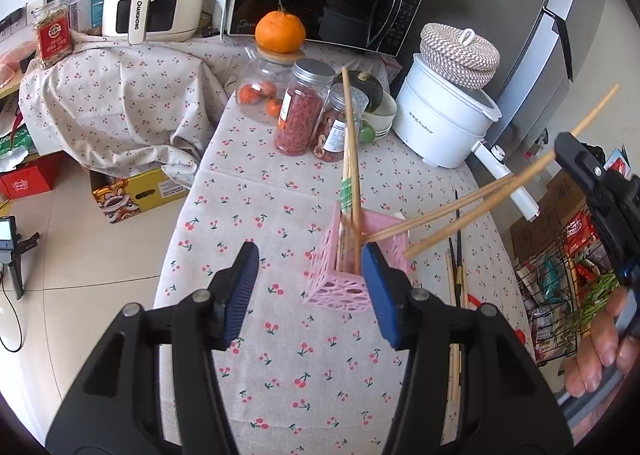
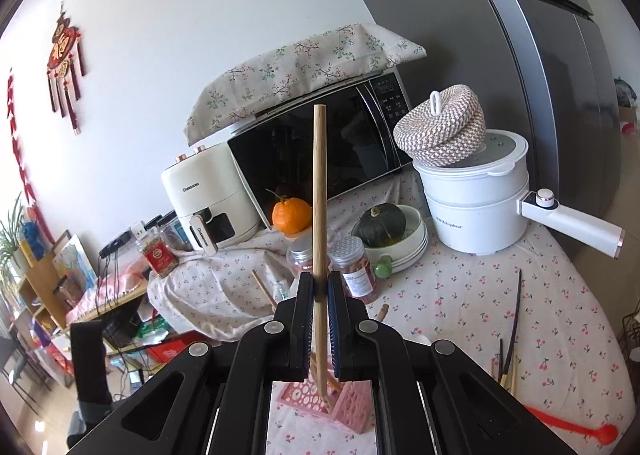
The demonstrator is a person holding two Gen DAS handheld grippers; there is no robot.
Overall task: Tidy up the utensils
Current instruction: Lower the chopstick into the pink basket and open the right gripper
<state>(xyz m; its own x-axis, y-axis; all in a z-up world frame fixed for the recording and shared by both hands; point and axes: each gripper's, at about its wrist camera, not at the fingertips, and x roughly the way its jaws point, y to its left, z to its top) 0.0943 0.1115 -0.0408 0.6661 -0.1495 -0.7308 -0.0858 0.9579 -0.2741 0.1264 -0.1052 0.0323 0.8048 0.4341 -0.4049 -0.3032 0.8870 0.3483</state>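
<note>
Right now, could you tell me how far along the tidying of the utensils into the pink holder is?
Partly done. A pair of chopsticks already stands in the pink holder. The right hand-held gripper is shut on more chopsticks, their lower ends at the holder's rim. The left hand-held gripper is open beside the holder. Still left on the table: several loose chopsticks and a red spoon.

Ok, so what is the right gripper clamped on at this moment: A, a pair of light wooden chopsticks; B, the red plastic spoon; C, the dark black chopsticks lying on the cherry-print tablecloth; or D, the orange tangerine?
A: the right gripper is shut on the light wooden chopsticks, whose lower ends reach down to the pink openwork plastic holder; the left wrist view shows two sticks in it.
</note>
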